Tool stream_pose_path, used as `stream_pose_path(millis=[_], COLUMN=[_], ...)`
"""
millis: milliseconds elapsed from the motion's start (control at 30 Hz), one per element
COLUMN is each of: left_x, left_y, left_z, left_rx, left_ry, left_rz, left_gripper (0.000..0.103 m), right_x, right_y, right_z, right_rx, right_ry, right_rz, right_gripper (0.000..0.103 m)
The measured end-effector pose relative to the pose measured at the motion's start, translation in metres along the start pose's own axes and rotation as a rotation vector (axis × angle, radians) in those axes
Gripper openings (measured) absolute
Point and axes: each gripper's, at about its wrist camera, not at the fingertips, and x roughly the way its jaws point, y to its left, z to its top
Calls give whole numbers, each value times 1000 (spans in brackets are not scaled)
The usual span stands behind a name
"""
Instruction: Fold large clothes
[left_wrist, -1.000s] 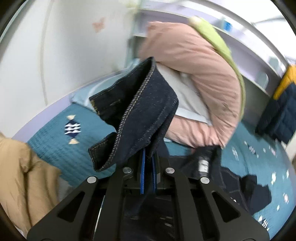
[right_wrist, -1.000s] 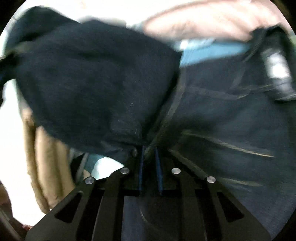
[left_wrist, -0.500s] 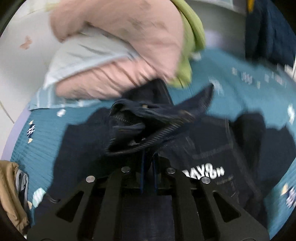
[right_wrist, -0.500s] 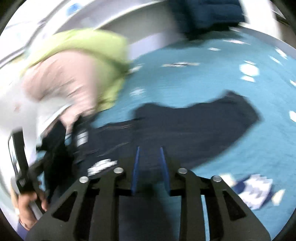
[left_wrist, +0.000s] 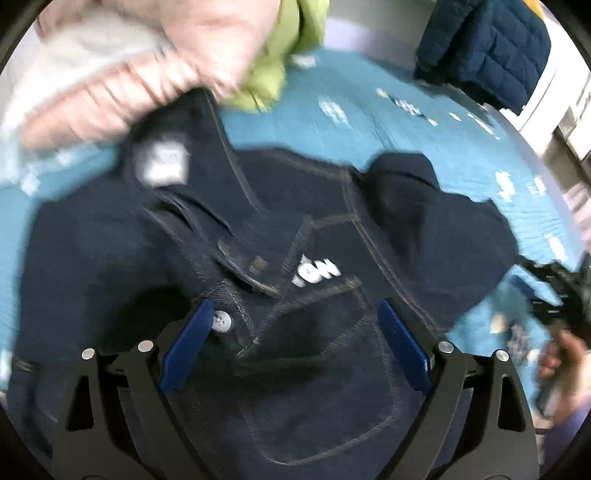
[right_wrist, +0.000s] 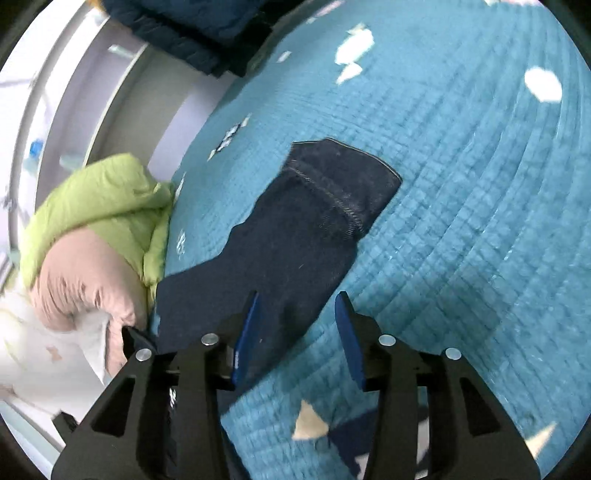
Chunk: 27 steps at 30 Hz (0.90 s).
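A dark denim jacket (left_wrist: 280, 236) with white lettering lies spread on the teal bedspread (left_wrist: 369, 125). My left gripper (left_wrist: 295, 332) is open wide just above its front, near a metal button (left_wrist: 221, 320), holding nothing. My right gripper (right_wrist: 297, 325) is open over the base of the jacket's sleeve (right_wrist: 314, 214), which lies stretched out across the teal bedspread (right_wrist: 480, 184) with its cuff at the far end. The right-hand tool and the hand holding it show blurred at the right edge of the left wrist view (left_wrist: 554, 295).
A pile of pink and green bedding (right_wrist: 92, 229) lies against the jacket's far side, also in the left wrist view (left_wrist: 177, 55). A dark blue puffer jacket (left_wrist: 487, 48) lies at the bed's far corner. The headboard wall (right_wrist: 110, 92) runs behind.
Both grippers held the jacket shut and lifted a second ago. They swung it down onto the bed and opened; the jacket now lies flat with the sleeve laid out.
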Motion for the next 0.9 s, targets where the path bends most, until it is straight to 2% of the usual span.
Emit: stream_pose_path(millis=[100, 133, 200, 333, 433, 467, 500, 533, 600, 667, 733, 767, 833, 867, 900], left_x=[32, 40, 50, 54, 57, 57, 54, 48, 31, 9, 4, 8, 43, 60, 73], left_y=[-2, -4, -11, -37, -62, -68, -71, -72, -69, -55, -39, -33, -24, -22, -25], left_z=[5, 5, 7, 15, 15, 16, 15, 14, 13, 13, 15, 16, 15, 12, 8], left_rx=[0, 2, 9, 33, 85, 98, 96, 89, 76, 31, -21, -40, -59, -57, -28], left_ry=[127, 147, 155, 162, 164, 161, 155, 137, 76, -12, -43, -32, 114, 181, 201], left_rz=[-3, 1, 19, -73, -88, -88, -103, -144, -180, -179, -174, -153, -76, -63, -38], left_gripper=[91, 91, 90, 90, 90, 90, 90, 90, 90, 90, 91, 91, 91, 91, 91], right_x=[6, 1, 4, 11, 18, 21, 22, 24, 22, 11, -4, -11, -27, -36, -41], right_y=[-13, -16, -16, -12, -10, -13, -14, -17, -21, -15, 2, 12, 39, 57, 71], right_z=[8, 6, 10, 14, 18, 19, 19, 21, 24, 23, 21, 20, 19, 17, 15], right_rx=[46, 53, 57, 55, 51, 65, 78, 96, 97, 38, -38, -68, -136, -185, -221], right_ry=[5, 2, -8, -22, -20, -21, -20, -20, -20, -57, -104, -125, -175, -200, -214], right_rz=[36, 36, 50, 72, 46, 52, 52, 38, 48, 74, 85, 96, 128, 142, 154], right_gripper=[44, 44, 44, 45, 43, 42, 35, 21, 8, 5, 4, 4, 3, 3, 3])
